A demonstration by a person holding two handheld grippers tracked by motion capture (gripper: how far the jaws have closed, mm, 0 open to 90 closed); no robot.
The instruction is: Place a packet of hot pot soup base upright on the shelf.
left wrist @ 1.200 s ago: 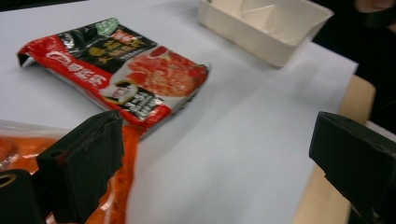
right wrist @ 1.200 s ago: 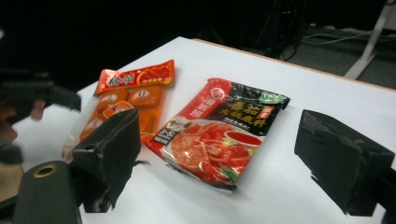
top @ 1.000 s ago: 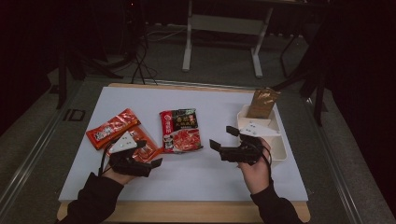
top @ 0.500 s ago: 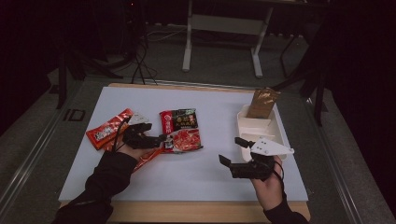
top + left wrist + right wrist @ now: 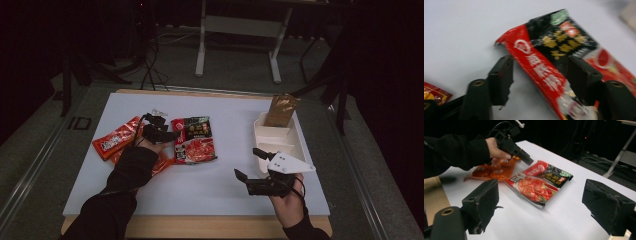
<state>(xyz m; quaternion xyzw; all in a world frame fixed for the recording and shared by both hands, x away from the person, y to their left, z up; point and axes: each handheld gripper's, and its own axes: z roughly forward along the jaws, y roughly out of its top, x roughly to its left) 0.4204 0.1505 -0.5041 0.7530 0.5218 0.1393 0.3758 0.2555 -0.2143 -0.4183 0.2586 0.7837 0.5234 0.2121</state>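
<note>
A red-and-black food packet [image 5: 196,141] lies flat in the middle of the white table. My left gripper [image 5: 172,134] is at the packet's left edge, open. In the left gripper view its jaws straddle the packet's [image 5: 556,45] red side strip, left gripper [image 5: 541,80] low over it, not closed. My right gripper [image 5: 248,163] hovers open near the front right of the table, with nothing between its jaws. In the right gripper view the right gripper [image 5: 546,205] faces the packet [image 5: 539,182], and the left gripper [image 5: 524,157] is beyond it.
Orange-red sachets [image 5: 114,141] lie at the left, partly under the left hand. A white compartment tray [image 5: 274,134] stands at the right with a brown pouch [image 5: 281,111] leaning at its far end. Bare table surface [image 5: 210,182] spreads along the front.
The left hand has reached forward from the near left to the packet's left edge. The right gripper has drawn back and rightward, toward the table's front edge.
</note>
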